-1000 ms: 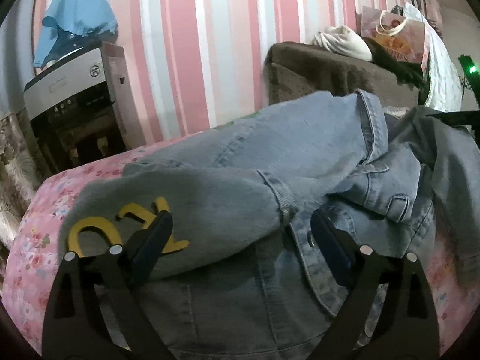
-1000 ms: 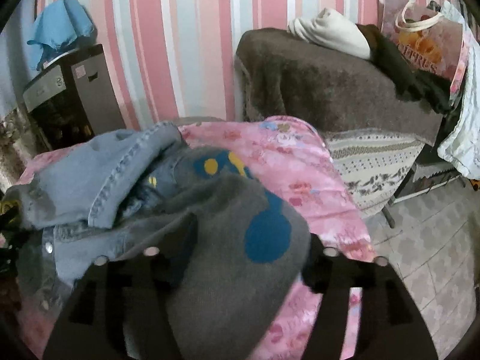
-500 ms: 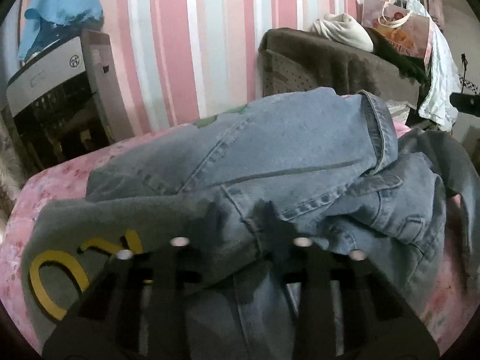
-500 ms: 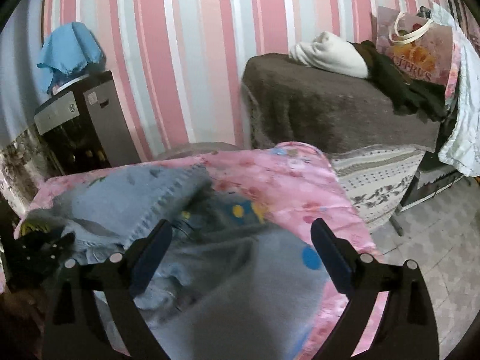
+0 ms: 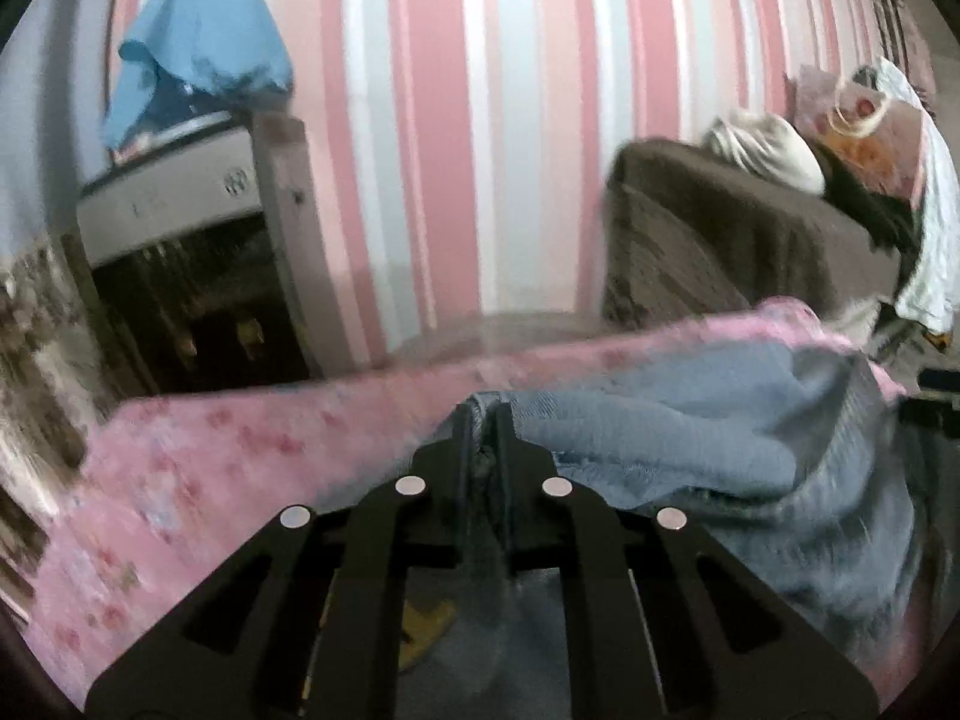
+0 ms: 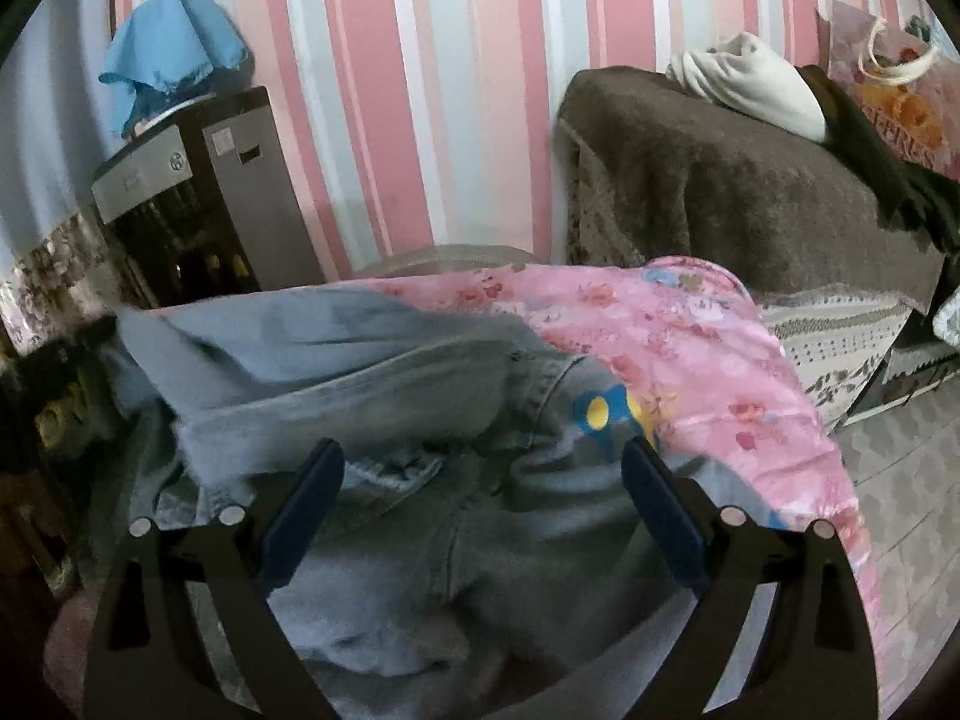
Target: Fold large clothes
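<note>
Left wrist view: the left gripper (image 5: pixel 483 426) is pinched tight on an edge of the denim jacket (image 5: pixel 660 420), the fabric caught between its fingers and bunching away to the right over the pink floral bedspread (image 5: pixel 198 444). The picture is smeared, so exactly which hem it holds is hard to tell. A yellow patch on grey cloth shows just below the gripper.

Right wrist view: the right gripper (image 6: pixel 480 480) hangs spread wide over the jacket (image 6: pixel 372 360), gripping nothing; denim and grey lining lie crumpled between and beneath its fingers, with a blue and yellow patch (image 6: pixel 600 411) just ahead of the right-hand finger.

This looks like the straightening stage before folding. Next, I'd judge, the right gripper needs to close on an opposite edge so both can pull the jacket flat.
</note>
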{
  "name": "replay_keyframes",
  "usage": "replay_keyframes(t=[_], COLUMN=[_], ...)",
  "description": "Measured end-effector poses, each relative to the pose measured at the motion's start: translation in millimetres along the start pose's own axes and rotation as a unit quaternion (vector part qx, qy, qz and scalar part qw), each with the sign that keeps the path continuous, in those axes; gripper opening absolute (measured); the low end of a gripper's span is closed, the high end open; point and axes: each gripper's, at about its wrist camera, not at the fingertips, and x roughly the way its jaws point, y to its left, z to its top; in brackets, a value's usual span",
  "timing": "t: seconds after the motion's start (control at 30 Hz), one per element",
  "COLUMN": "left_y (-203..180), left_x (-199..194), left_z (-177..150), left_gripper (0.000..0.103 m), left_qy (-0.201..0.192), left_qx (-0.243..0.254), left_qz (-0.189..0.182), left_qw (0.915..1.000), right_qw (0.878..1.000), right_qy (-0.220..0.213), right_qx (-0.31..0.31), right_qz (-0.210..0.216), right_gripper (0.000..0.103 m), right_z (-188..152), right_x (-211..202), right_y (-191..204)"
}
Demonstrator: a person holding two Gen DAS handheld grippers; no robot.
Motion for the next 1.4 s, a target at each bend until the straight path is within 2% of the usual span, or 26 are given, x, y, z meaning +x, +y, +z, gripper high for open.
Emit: replay_keyframes(t=[0.1,0.27,0.33,0.4,0.47,0.6,0.63,0.67,0.7,0.73,0.87,1.03,1.1,1.17,1.2,1.23,1.27,1.3,1.33,1.37,1.4], left_y=[19,44,54,65,71,71,71,71,72,74,77,80,83,97,107,112,113,113,110,110,110], left_x=[14,47,68,85,92,90,90,89,90,90,96,133,157,184,199,204,204,200,190,179,171], left_z=[29,61,66,67,64,56,54,54,54,55,64,74,75,72,69,67,66,64,63,62,61], left_gripper=[0.006,0.006,0.006,0.007,0.007,0.007,0.007,0.007,0.007,0.007,0.007,0.007,0.004,0.004,0.004,0.005,0.007,0.025,0.049,0.062,0.079], left_qy=[-0.011,-0.008,0.002,0.015,0.02,0.013,0.01,0.009,0.009,0.008,-0.003,0.012,0.027,0.057,0.088,0.099,0.101,0.101,0.091,0.08,0.074], left_qx=[-0.004,-0.014,-0.01,-0.02,-0.029,-0.038,-0.042,-0.045,-0.049,-0.053,-0.051,-0.052,-0.051,-0.067,-0.086,-0.094,-0.093,-0.082,-0.07,-0.068,-0.068], left_qz=[0.017,0.045,0.062,0.059,0.053,0.039,0.033,0.03,0.026,0.02,0.027,0.046,0.073,0.094,0.079,0.07,0.063,0.057,0.054,0.05,0.047], left_qw=[0.9998,0.9989,0.998,0.9979,0.998,0.9985,0.9985,0.9985,0.9984,0.9984,0.9983,0.9975,0.9957,0.9917,0.9893,0.9882,0.9886,0.9899,0.9919,0.9932,0.9938], right_qw=[1.0,0.997,0.996,0.996,0.996,0.994,0.994,0.995,0.996,0.997,0.998,1.0,1.0,0.998,0.997,0.996,0.995,0.994,0.994,0.994,0.993], right_qy=[0.014,0.053,0.057,0.054,0.034,0.039,0.038,0.038,0.038,0.03,-0.017,-0.002,0.011,0.037,0.057,0.071,0.083,0.089,0.086,0.082,0.08], right_qx=[-0.007,-0.027,-0.033,-0.023,-0.005,0.011,0.006,-0.005,-0.008,-0.005,-0.003,0.001,0.024,0.05,0.057,0.06,0.061,0.063,0.066,0.069,0.071], right_qz=[0.018,0.049,0.056,0.061,0.081,0.102,0.099,0.088,0.077,0.07,0.054,0.026,0.005,-0.006,-0.01,-0.01,-0.009,-0.001,0.012,0.03,0.043], right_gripper=[0.094,0.094,0.094,0.094,0.094,0.093,0.081,0.044,0.021,0.009,0.006,0.005,0.005,0.006,0.007,0.008,0.011,0.013,0.024,0.039,0.042], right_z=[16,39,46,51,50,41,42,44,47,52,81,117,128,133,133,132,133,134,134,135,136], right_x=[11,58,72,77,68,69,72,77,81,83,85,139,168,196,209,217,221,218,211,202,194], right_y=[4,24,30,31,29,28,31,34,35,34,28,19,10,3,0,-2,-4,-6,-8,-11,-13])
